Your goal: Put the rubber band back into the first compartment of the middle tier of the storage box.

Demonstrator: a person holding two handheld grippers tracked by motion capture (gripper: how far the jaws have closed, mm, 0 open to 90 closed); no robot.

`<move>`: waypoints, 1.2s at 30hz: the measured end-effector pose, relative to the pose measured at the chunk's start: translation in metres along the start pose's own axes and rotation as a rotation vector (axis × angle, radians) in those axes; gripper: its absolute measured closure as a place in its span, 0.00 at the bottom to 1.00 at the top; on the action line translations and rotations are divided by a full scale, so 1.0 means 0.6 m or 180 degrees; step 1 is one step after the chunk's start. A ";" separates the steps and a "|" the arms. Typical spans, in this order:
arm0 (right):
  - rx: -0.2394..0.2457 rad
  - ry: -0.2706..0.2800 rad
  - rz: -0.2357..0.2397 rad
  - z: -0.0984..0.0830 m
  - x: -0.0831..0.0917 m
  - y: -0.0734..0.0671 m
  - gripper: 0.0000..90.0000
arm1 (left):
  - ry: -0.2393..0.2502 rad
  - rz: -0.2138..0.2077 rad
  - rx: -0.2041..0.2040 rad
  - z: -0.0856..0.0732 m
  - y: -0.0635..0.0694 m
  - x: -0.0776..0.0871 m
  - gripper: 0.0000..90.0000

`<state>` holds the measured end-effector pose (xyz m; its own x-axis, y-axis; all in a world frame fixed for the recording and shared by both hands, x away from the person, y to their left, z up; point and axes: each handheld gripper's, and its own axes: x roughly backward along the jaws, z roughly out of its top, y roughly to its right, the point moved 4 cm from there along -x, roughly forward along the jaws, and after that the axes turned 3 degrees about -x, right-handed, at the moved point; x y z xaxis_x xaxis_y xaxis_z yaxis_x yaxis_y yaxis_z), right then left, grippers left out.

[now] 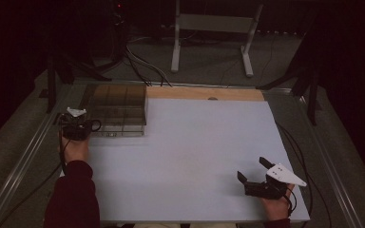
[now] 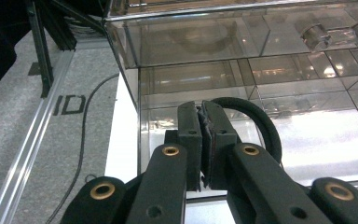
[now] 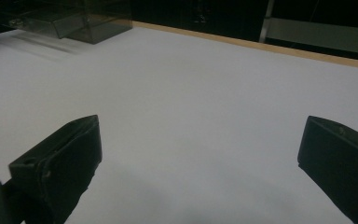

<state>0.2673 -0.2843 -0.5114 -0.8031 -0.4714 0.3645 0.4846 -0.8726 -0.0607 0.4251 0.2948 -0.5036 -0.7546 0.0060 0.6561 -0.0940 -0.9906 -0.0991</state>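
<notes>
A black loop point(image 2: 261, 126) is pinched between the closed jaws of the left gripper point(image 2: 201, 140), held against the front of the clear compartment box point(image 1: 116, 111), probably for stowing there; the right gripper point(image 1: 256, 173) is kept open and empty, parked well apart on the white table point(image 1: 195, 152)

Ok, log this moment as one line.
left gripper: shut on black loop, at clear organizer box | right gripper: open, over white table
</notes>
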 end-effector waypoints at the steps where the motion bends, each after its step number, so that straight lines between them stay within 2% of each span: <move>1: -0.0002 0.0000 0.0001 0.000 0.000 0.000 0.00 | -0.0002 -0.0008 0.0008 0.000 0.000 0.000 0.98; 6: -0.0011 0.0007 -0.0004 0.000 0.001 0.001 0.00 | 0.0001 -0.0058 0.0029 -0.001 0.003 -0.001 0.94; 11: -0.0011 0.0001 -0.0005 0.000 0.000 0.000 0.00 | 0.0020 -0.0183 0.0086 -0.006 0.005 -0.002 0.91; 13: -0.0008 -0.0001 -0.0003 0.000 0.000 0.000 0.00 | 0.0022 -0.0184 0.0095 -0.007 0.005 -0.002 0.90; 16: -0.0011 0.0001 -0.0004 0.000 0.001 0.000 0.00 | 0.0022 -0.0188 0.0099 -0.007 0.004 -0.001 0.82; 21: -0.0012 -0.0002 -0.0003 0.000 0.000 0.000 0.00 | 0.0032 -0.0175 0.0110 -0.005 0.004 0.002 0.76; 22: -0.0009 0.0002 0.0001 0.000 0.001 0.000 0.00 | 0.0035 -0.0183 0.0115 -0.005 0.004 0.003 0.72; 24: -0.0011 0.0000 0.0001 0.000 0.000 0.000 0.00 | 0.0064 -0.0203 0.0113 -0.004 0.006 0.005 0.70; 26: -0.0005 -0.0004 0.0001 0.000 0.000 0.000 0.00 | 0.0167 -0.0312 0.0077 0.000 0.013 0.010 0.67; 30: -0.0002 -0.0009 0.0000 0.000 0.000 -0.001 0.00 | 0.0197 -0.0361 0.0048 0.002 0.017 0.011 0.64; 32: -0.0003 -0.0005 0.0000 0.000 0.000 0.000 0.00 | 0.0173 -0.0369 0.0025 0.001 0.019 0.010 0.63; 36: -0.0002 -0.0009 0.0001 0.000 0.000 0.000 0.00 | 0.0052 -0.0285 -0.0017 -0.003 0.017 0.005 0.64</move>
<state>0.2673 -0.2840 -0.5115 -0.8019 -0.4712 0.3672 0.4847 -0.8726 -0.0613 0.4208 0.2848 -0.5040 -0.7536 0.0969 0.6502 -0.1650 -0.9853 -0.0444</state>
